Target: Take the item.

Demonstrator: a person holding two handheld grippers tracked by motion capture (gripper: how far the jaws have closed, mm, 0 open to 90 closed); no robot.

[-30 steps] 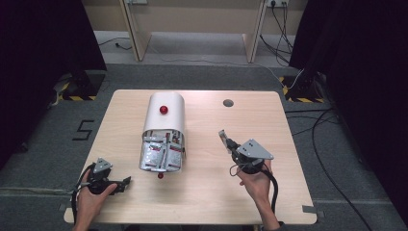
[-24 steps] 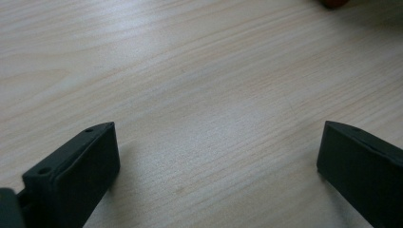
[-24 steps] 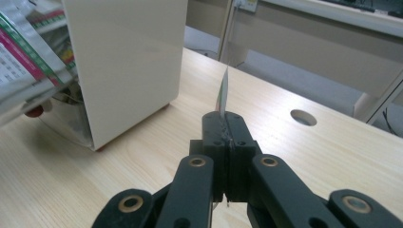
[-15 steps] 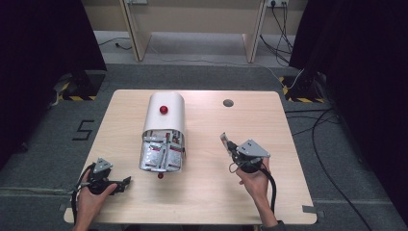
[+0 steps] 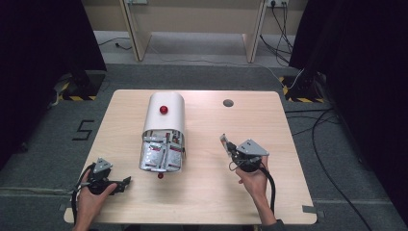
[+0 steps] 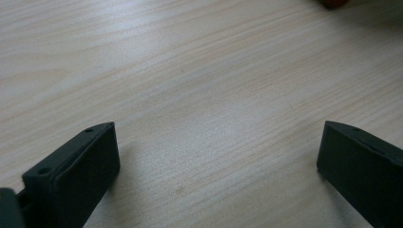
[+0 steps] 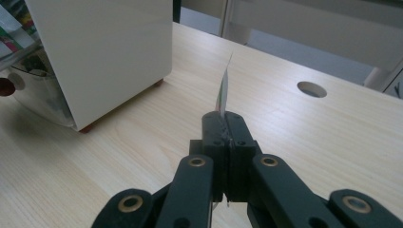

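Observation:
A white round-topped box (image 5: pixel 163 120) with a red knob (image 5: pixel 163 109) lies mid-table, and its drawer (image 5: pixel 161 156) is pulled out toward me, full of several sachets. My right gripper (image 5: pixel 227 143) is to the right of the drawer, shut on a thin sachet (image 5: pixel 223 139). In the right gripper view the sachet (image 7: pixel 223 90) stands edge-on above the closed jaws of that gripper (image 7: pixel 228 124), with the box (image 7: pixel 104 52) at the left. My left gripper (image 5: pixel 124 183) rests open near the front left of the table. Its fingers (image 6: pixel 85 161) are wide apart over bare wood.
A round cable hole (image 5: pixel 228 102) is in the table (image 5: pixel 288 159) at the back right, also visible as the hole (image 7: pixel 311 89) beyond the sachet. The drawer's small red knob (image 5: pixel 160 176) points toward me. Furniture legs and cables are on the floor behind the table.
My right hand has sunk a little toward the table with the sachet still clamped. The left hand and the box have not moved.

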